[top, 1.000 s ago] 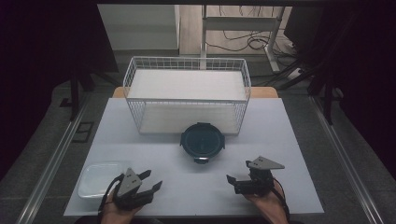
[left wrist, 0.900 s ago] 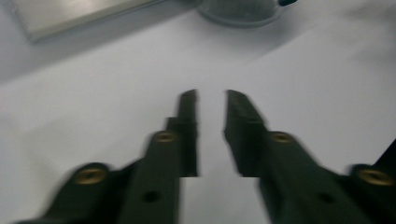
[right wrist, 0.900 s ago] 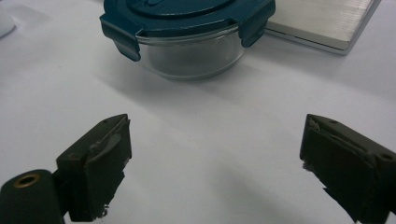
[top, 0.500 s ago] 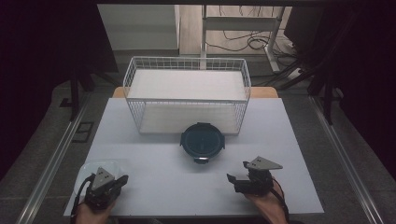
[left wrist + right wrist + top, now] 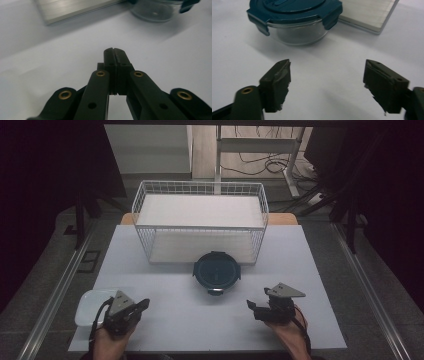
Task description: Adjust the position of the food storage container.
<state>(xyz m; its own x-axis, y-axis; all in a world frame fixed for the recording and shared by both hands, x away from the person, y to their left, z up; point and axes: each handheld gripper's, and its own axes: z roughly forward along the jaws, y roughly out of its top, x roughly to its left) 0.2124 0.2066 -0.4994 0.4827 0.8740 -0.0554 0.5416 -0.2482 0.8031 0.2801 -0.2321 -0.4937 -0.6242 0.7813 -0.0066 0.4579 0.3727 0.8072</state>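
We see the lidded glass container (image 5: 294, 21) straight ahead of our right gripper (image 5: 327, 82), whose jaws have been narrowing but gape empty; our left gripper (image 5: 115, 56), clamped shut, seems farther off.

L fingers (image 5: 115, 56) pressed together, empty; R fingers (image 5: 278, 75) apart, just closing

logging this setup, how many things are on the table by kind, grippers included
wire basket: 1
round glass container with dark teal clip lid: 1
white shallow dish: 1
handheld grippers: 2, the left gripper with jaws shut on nothing, the right gripper with jaws apart after just closing a little, nothing between them
total: 5
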